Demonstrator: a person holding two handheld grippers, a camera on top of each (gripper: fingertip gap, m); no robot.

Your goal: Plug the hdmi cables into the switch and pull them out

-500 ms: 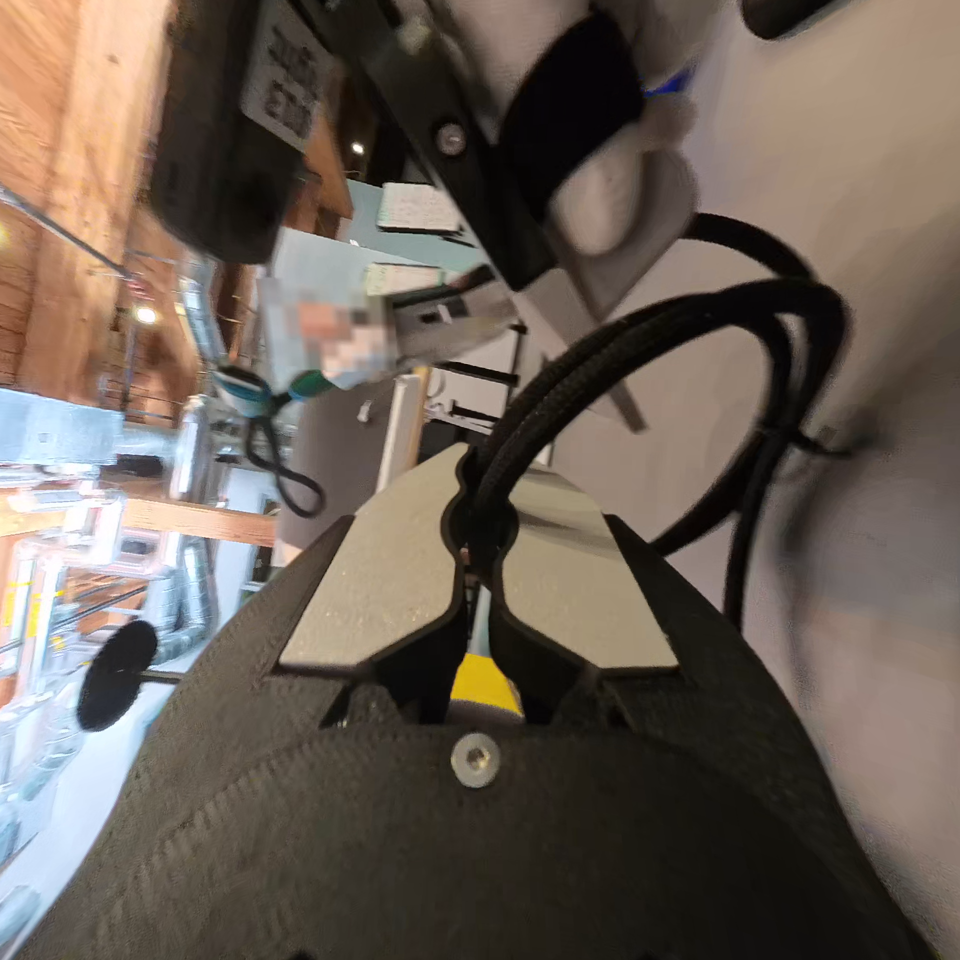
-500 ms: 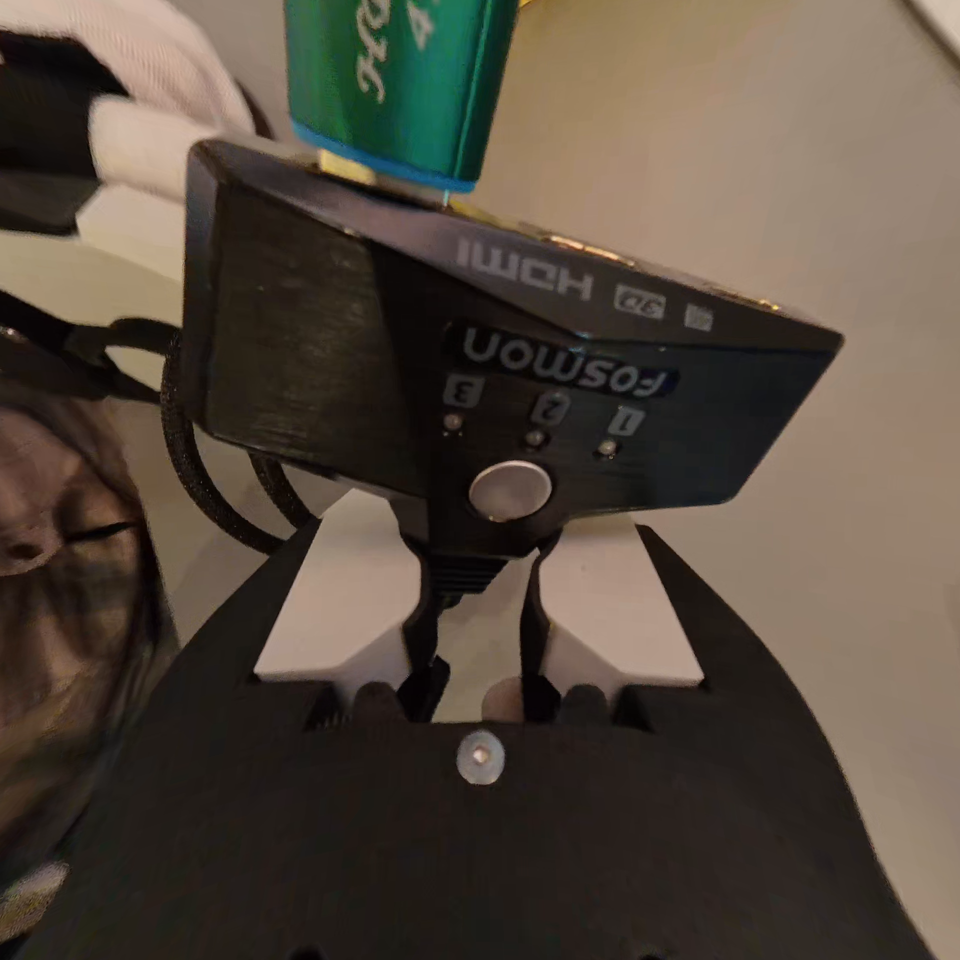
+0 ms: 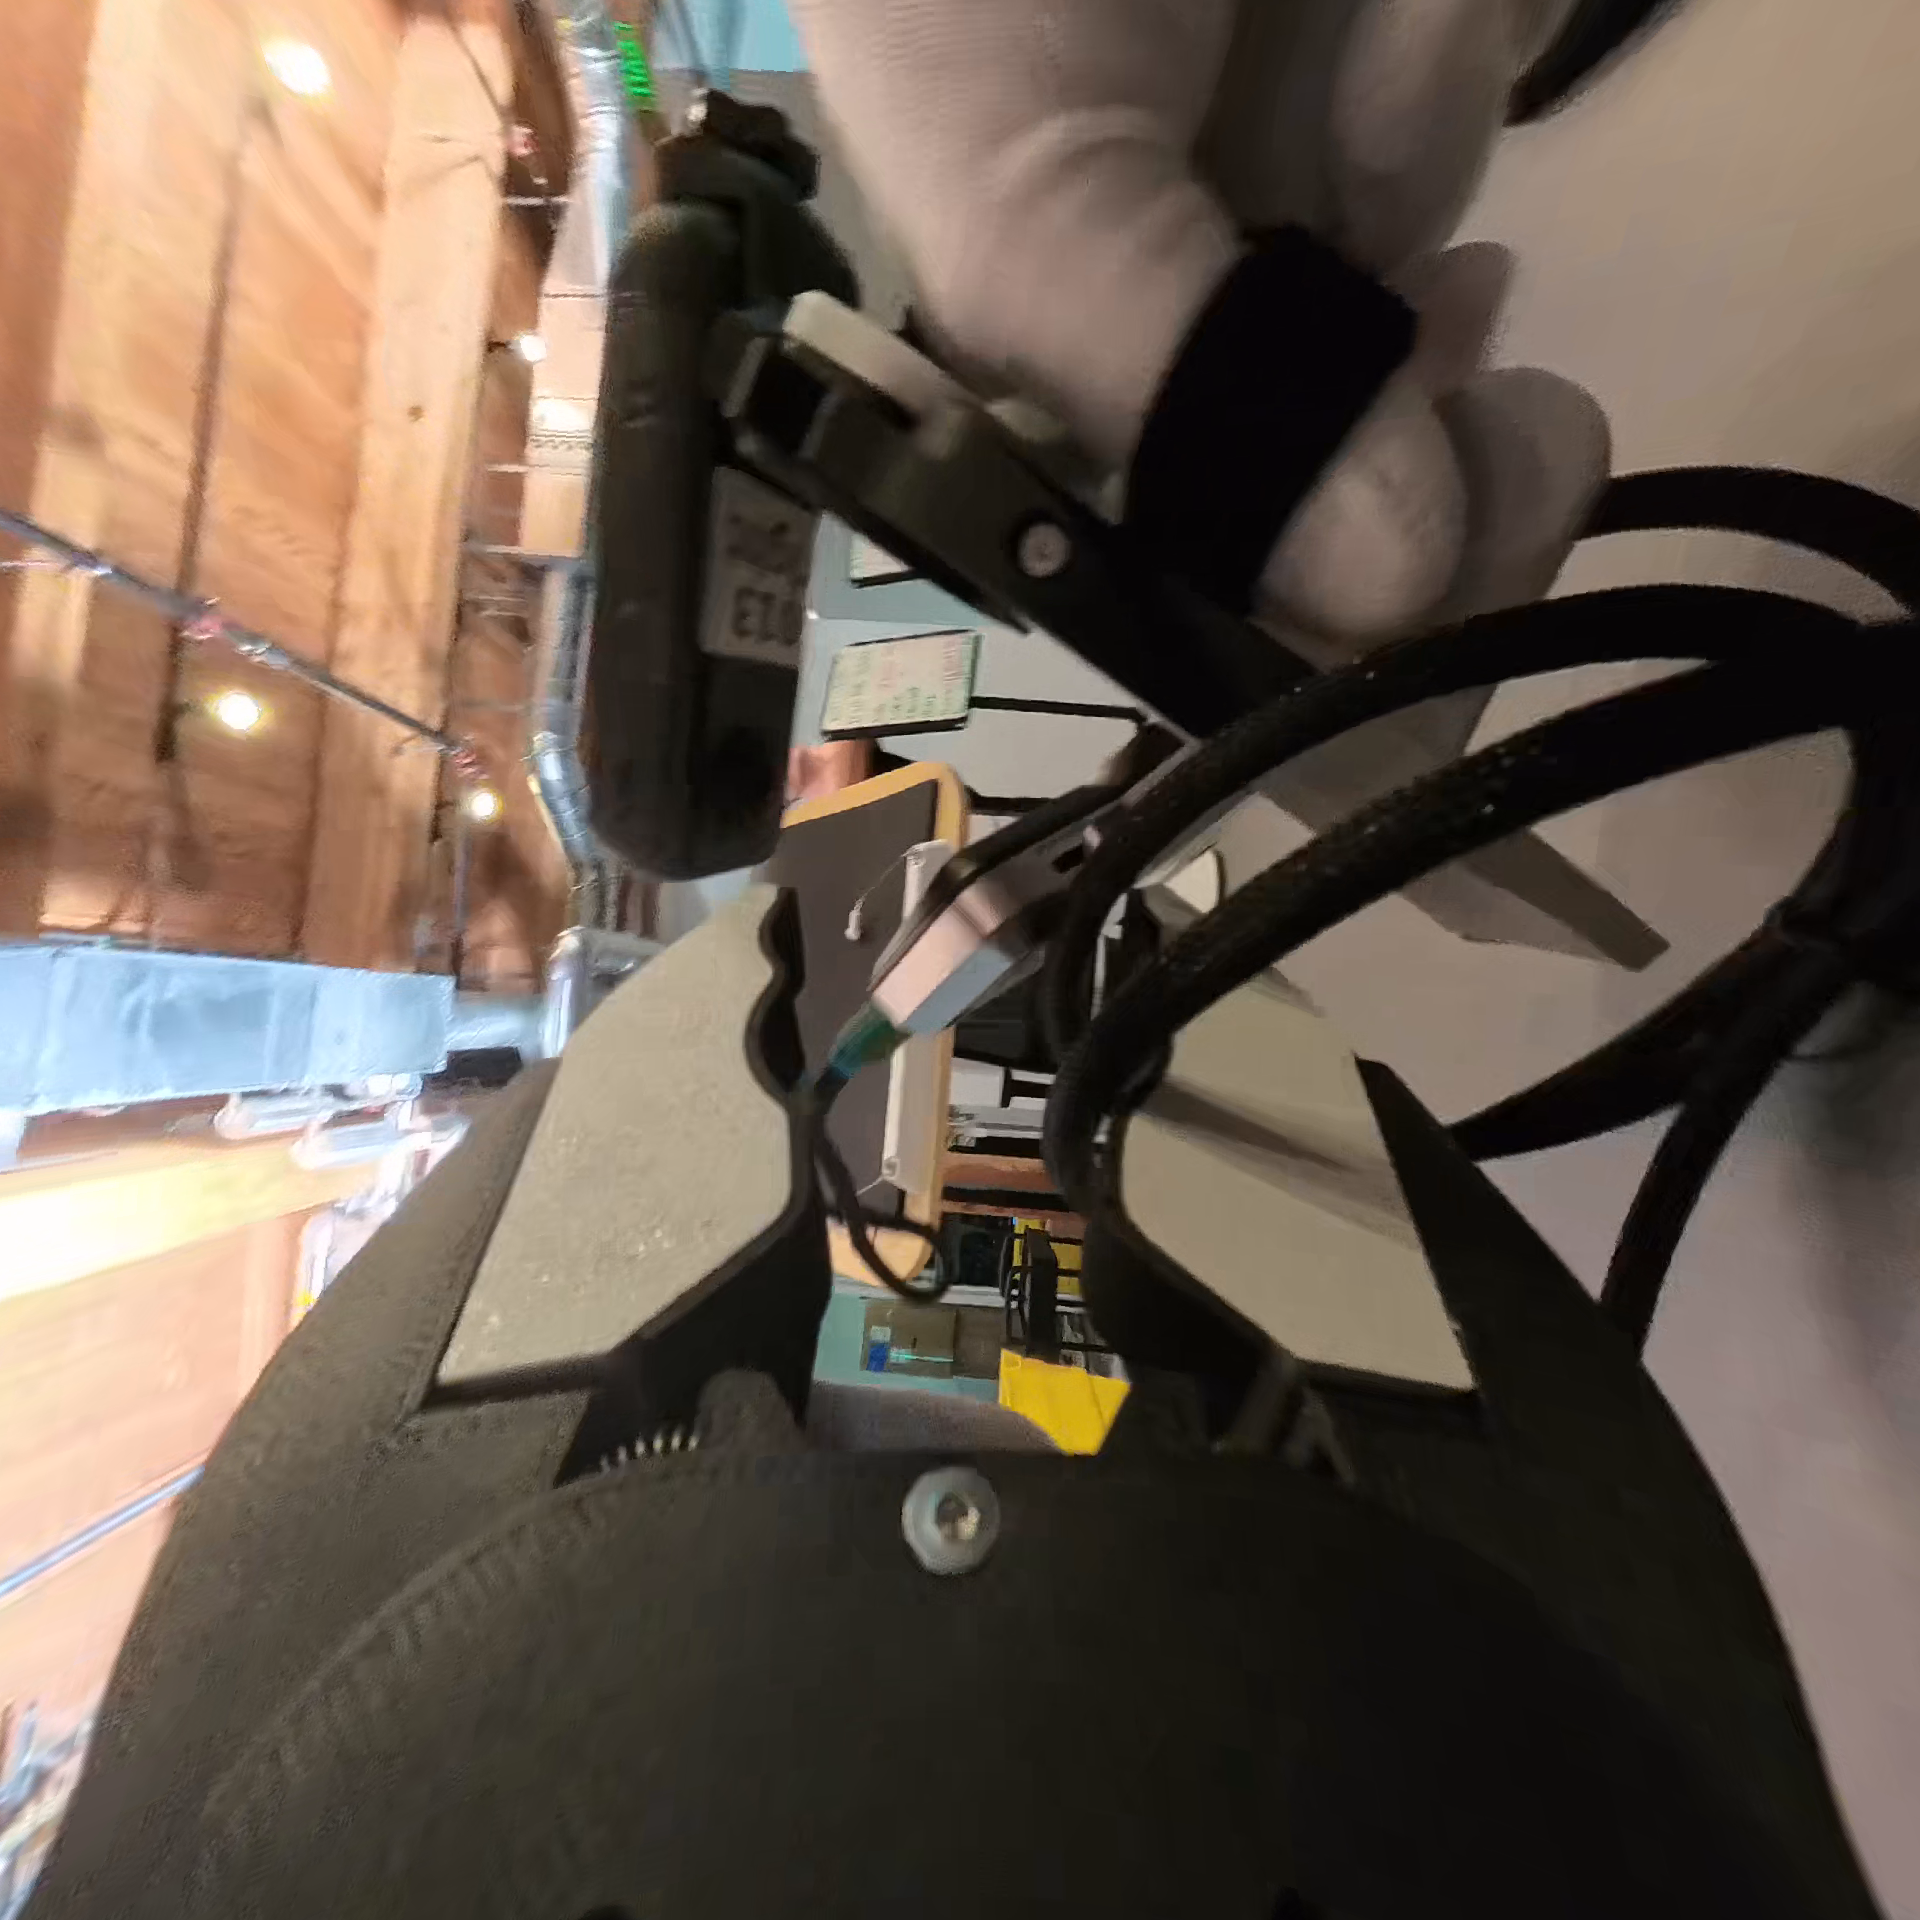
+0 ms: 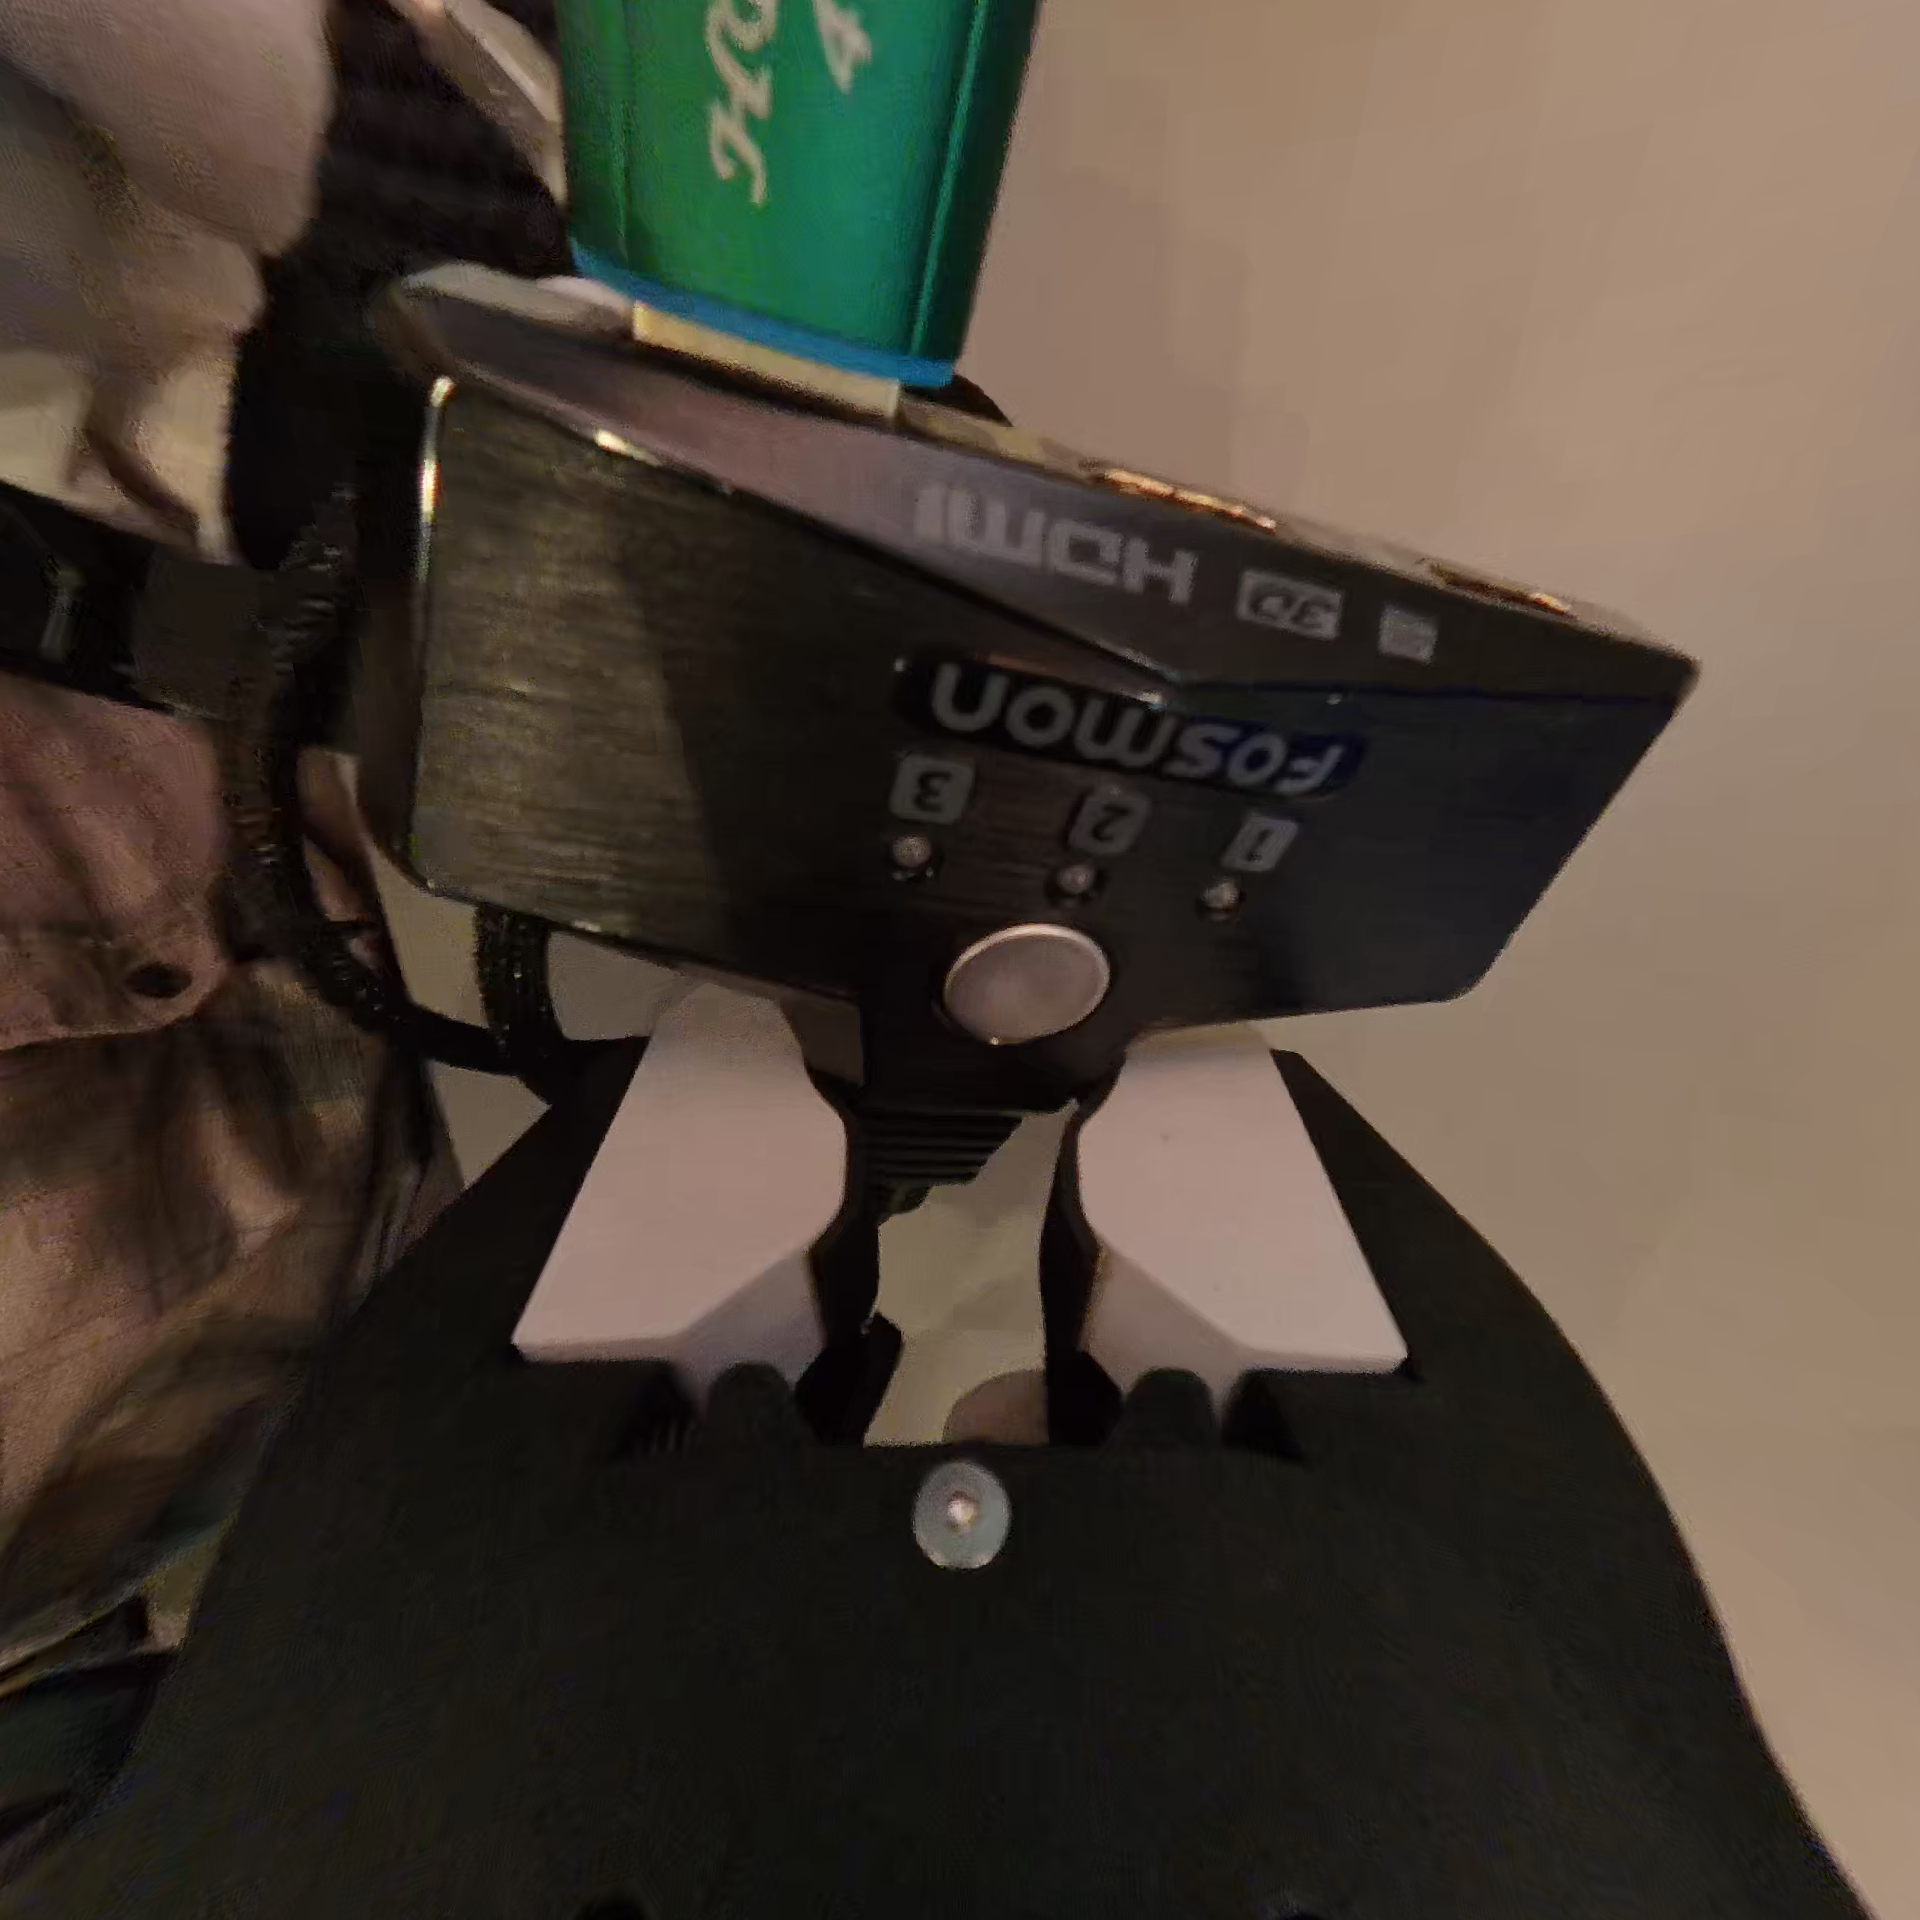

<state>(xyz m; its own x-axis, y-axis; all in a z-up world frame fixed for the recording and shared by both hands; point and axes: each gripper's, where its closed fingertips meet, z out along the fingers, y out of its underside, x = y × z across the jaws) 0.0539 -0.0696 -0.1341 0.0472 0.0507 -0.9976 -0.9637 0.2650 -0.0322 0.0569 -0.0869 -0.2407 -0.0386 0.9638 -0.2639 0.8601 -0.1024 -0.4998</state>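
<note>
In the right wrist view, my right gripper (image 4: 961, 1174) is shut on the narrow tail end of the black HDMI switch (image 4: 727, 707), holding it up off the table. A green HDMI plug (image 4: 779, 177) sits in a port on the switch's far edge. Other gold ports (image 4: 1174, 499) beside it are empty. In the left wrist view, my left gripper (image 3: 935, 1039) is open. A black braided cable (image 3: 1351, 665) loops past its right finger (image 3: 1247, 1226). Beyond it, the switch (image 3: 956, 956) shows edge-on with the green plug (image 3: 862, 1044).
A white-gloved hand (image 3: 1091, 260) holds the right gripper's body (image 3: 675, 623) above my left gripper. More loops of black braided cable (image 4: 270, 831) hang left of the switch, by a person's patterned clothing (image 4: 156, 1195). The pale tabletop (image 4: 1507, 312) lies behind.
My left gripper, shut on the braided cable before, has opened and let it go. The right gripper still holds the switch, which now sits closer to the left gripper.
</note>
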